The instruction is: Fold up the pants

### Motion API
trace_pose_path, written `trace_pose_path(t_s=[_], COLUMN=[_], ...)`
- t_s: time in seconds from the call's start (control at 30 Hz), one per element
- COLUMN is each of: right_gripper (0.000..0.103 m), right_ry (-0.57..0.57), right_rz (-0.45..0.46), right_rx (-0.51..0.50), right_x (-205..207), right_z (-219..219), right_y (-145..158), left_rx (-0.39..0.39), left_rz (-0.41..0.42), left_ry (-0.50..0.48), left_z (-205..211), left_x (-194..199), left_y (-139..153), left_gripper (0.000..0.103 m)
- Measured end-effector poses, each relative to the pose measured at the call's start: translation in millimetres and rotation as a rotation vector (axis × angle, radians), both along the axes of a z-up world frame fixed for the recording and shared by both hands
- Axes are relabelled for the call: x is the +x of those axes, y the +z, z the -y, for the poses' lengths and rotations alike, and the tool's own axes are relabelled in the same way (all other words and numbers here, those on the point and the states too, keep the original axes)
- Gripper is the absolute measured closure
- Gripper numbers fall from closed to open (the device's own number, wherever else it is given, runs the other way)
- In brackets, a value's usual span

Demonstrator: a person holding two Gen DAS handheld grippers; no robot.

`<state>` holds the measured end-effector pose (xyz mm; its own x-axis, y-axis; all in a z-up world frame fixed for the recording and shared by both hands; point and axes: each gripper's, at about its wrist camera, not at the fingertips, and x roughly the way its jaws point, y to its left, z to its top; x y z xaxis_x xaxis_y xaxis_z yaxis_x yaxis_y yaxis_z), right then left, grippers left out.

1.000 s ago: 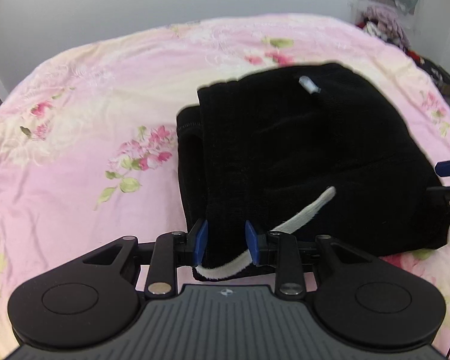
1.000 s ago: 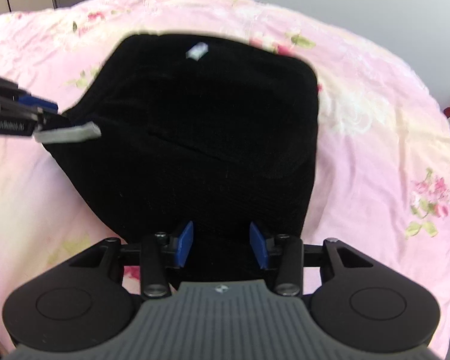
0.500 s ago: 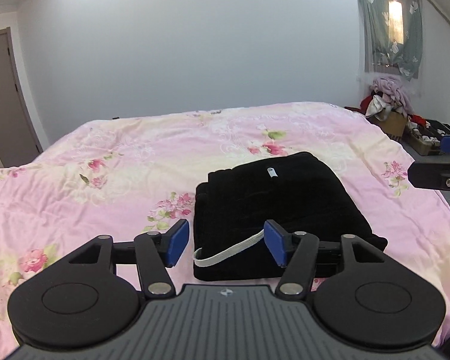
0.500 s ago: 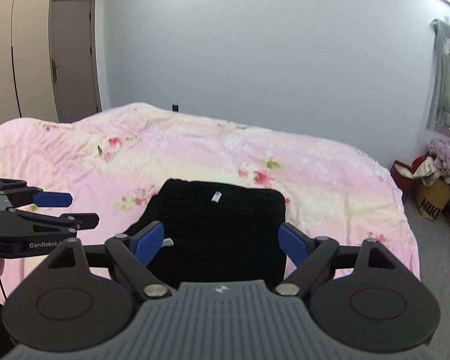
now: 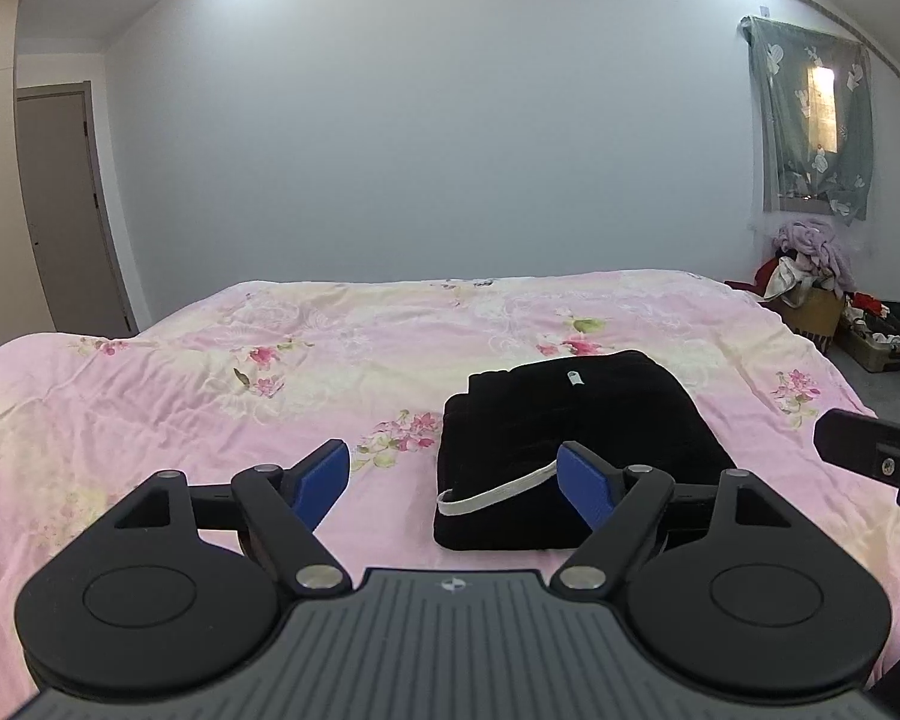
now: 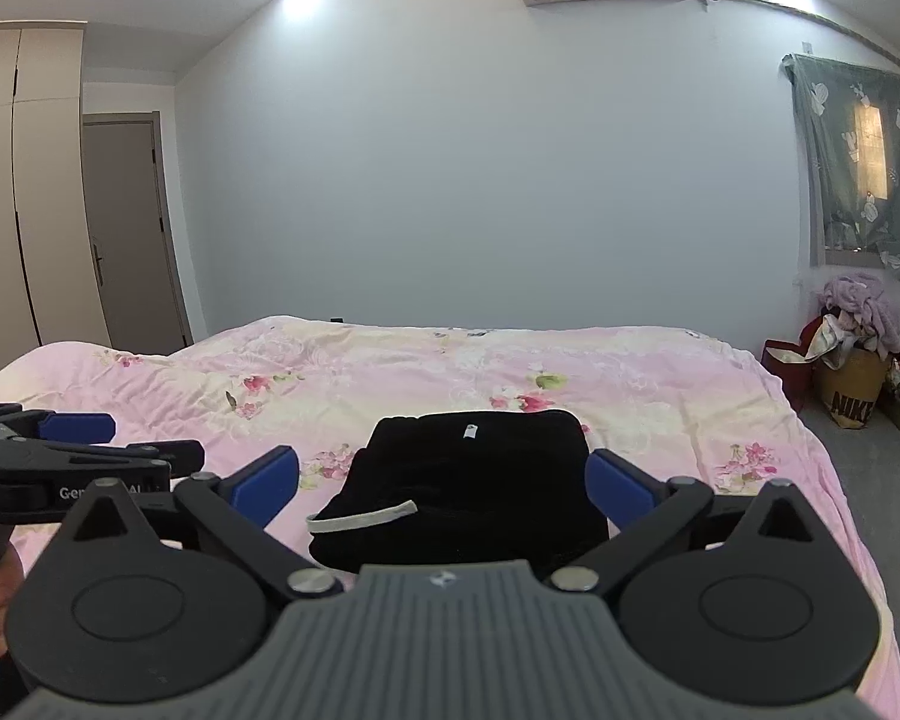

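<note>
Item: pants (image 5: 576,450), black, folded into a compact rectangle, lying on your pink floral bed (image 5: 210,384), lower centre-right of the left view and lower centre of the right view. White drawstring (image 5: 498,489) loops across the near edge; small white tag (image 5: 573,379) on top. Your left gripper (image 5: 453,483): jaws opening wide, nothing between the pads, clear of the cloth. Your right gripper (image 6: 444,480): jaws opening wide, likewise empty.
</note>
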<state>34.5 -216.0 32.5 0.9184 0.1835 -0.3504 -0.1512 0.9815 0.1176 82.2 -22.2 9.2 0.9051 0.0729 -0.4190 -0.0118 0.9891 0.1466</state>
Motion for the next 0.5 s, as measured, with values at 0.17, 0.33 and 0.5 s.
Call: trace_pose_path(t_s=[0.17,0.33,0.5], right_gripper=[0.005,0.005,0.005], right_ry=[-0.009,-0.002,-0.009], right_rz=[-0.037,-0.104,-0.157], right_rx=[-0.080,-0.093,-0.086], right_x=[8,31,48], right_z=[-12,-17,-14], right_y=[-27,-52,-69], left_rx=[-0.001,0.031,0.029], left_rz=[-0.061,-0.130,-0.174], left_ry=[0.019,0.009,0.004], left_z=[-3,4,6], left_x=[9,22,31], left_y=[-23,-49,-65], left_gripper=[0.005,0.005,0.005])
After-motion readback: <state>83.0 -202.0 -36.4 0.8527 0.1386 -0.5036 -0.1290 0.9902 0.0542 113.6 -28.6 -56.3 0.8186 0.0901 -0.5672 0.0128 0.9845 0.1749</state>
